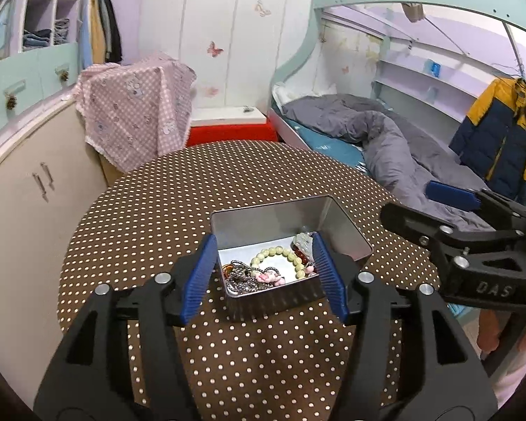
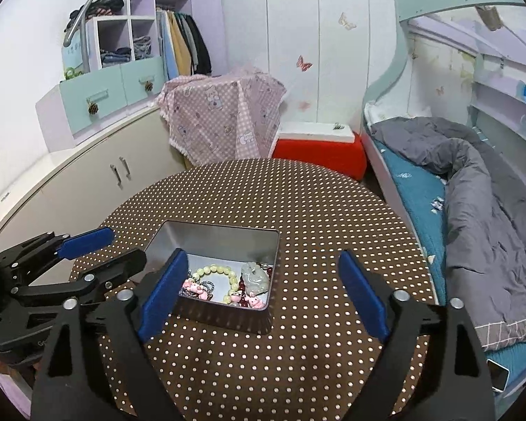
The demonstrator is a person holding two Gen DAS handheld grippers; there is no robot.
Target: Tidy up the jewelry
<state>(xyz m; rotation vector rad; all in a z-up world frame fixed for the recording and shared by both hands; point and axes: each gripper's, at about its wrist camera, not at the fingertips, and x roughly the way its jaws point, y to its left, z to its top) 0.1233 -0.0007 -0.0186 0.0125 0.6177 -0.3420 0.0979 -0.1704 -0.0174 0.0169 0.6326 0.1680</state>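
Dotted round table [image 2: 298, 203] carries the tin [image 1: 347, 231], long axis near-to-far, straight ahead of left gripper [image 1: 264, 275]; right gripper [image 2: 263, 296] nearby; both gape empty.

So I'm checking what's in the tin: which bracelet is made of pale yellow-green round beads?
The pale yellow-green bead bracelet lying mid-tin in the silver rectangular tin; the dark red beads sit beside it.

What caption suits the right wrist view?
Open tongs hover over a tin of jewelry on a dotted table.
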